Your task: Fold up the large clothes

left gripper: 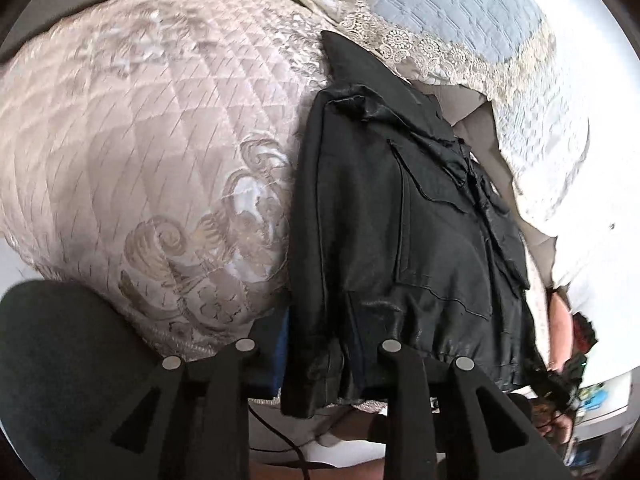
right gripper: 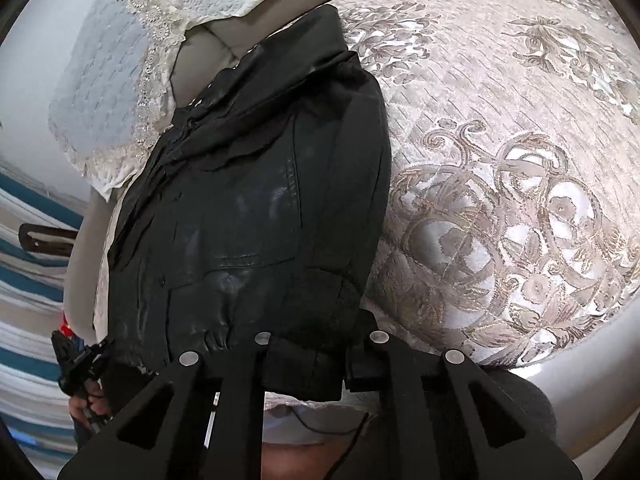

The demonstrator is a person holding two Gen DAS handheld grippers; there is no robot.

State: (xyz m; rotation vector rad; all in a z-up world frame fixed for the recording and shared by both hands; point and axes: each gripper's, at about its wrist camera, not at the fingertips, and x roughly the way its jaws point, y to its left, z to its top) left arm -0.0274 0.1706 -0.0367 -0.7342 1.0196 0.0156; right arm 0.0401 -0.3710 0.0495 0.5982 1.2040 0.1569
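A black leather-look jacket lies folded into a long narrow bundle on a quilted beige bedspread with swirling floral embroidery, its collar end pointing toward the pillows and its gathered hem at the near edge of the bed. In the left wrist view the left tool has its two fingers spread wide, one finger over the bedspread just left of the jacket and the other over the hem; nothing is pinched between them, so it is released. In the right wrist view the right tool likewise stands open, its fingers straddling the right-hand part of the jacket hem (whether the tips actually touch the fabric cannot be told). Beyond the collar sits a pale blue quilted pillow with a cream lace border, seen again at the upper left of the right wrist view. The bedspread fills the right of that view, and a blue and white striped rug shows on the floor at the left.
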